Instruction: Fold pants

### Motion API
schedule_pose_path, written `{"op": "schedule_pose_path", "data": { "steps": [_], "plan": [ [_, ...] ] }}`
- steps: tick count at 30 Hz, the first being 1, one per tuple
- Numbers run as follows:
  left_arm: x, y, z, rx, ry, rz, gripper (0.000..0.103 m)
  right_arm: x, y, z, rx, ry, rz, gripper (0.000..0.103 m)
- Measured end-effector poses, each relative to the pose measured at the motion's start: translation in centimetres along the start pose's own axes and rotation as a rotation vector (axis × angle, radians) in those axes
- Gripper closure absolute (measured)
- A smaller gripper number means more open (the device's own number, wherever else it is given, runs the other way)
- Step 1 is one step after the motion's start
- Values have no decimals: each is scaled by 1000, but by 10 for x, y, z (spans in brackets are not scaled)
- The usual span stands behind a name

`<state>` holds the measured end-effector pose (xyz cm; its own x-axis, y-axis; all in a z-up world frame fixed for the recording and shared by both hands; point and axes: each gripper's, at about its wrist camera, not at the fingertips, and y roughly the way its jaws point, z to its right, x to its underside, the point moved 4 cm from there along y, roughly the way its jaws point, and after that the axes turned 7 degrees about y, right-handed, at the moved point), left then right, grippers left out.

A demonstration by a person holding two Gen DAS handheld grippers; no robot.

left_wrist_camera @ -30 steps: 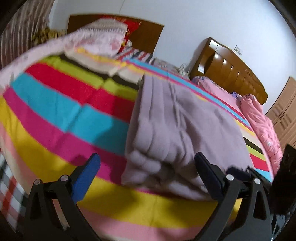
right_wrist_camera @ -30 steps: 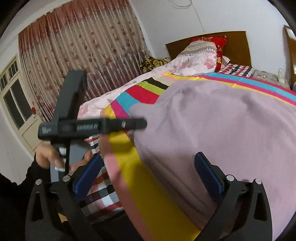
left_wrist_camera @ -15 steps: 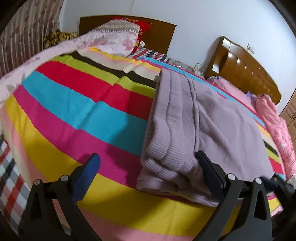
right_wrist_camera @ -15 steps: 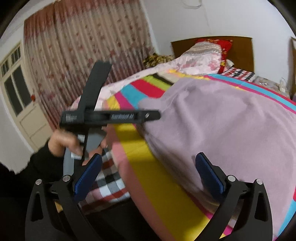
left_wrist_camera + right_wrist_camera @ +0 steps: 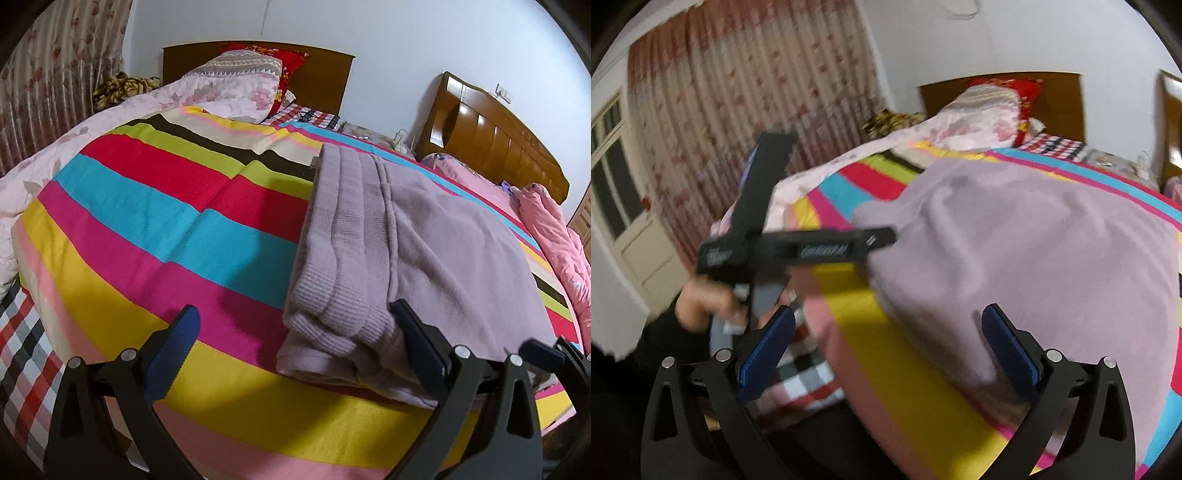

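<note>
The mauve knit pants (image 5: pixel 406 251) lie folded in a flat stack on the striped blanket (image 5: pixel 155 221), with ribbed cuffs at the near left corner. They also show in the right wrist view (image 5: pixel 1015 251). My left gripper (image 5: pixel 295 343) is open and empty, just in front of the stack's near corner, its right pad at the fabric edge. My right gripper (image 5: pixel 886 343) is open and empty at the stack's near edge. The left gripper's body (image 5: pixel 798 251) shows from the side in the right wrist view, held by a hand.
Pillows (image 5: pixel 236 81) and a dark headboard (image 5: pixel 325 81) lie at the far end. A second wooden headboard (image 5: pixel 491 144) and pink bedding (image 5: pixel 557 240) are on the right. A curtain (image 5: pixel 738 129) and a door (image 5: pixel 631 229) stand left. A checked sheet (image 5: pixel 22 332) hangs at the bed edge.
My left gripper has drawn back and swung left, so more of the blanket shows. My right gripper has shifted a little; the stack lies still.
</note>
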<state>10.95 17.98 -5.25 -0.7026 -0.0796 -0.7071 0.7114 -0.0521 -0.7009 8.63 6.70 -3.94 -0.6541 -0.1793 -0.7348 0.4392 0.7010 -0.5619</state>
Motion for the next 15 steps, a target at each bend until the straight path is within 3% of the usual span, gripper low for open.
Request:
{"op": "schedule_pose_path", "data": {
  "steps": [2, 6, 11, 15],
  "plan": [
    [0, 0, -1, 3, -4, -1, 1, 4, 13, -5, -39, -4, -45, 4],
    [2, -1, -2, -1, 3, -2, 1, 13, 15, -19, -7, -101, -71, 4],
    [2, -2, -2, -7, 3, 1, 1, 5, -10, -8, -2, -52, -3, 4],
    [3, -7, 0, -24, -8, 3, 1, 14, 0, -7, 13, -71, -60, 4]
  ]
}}
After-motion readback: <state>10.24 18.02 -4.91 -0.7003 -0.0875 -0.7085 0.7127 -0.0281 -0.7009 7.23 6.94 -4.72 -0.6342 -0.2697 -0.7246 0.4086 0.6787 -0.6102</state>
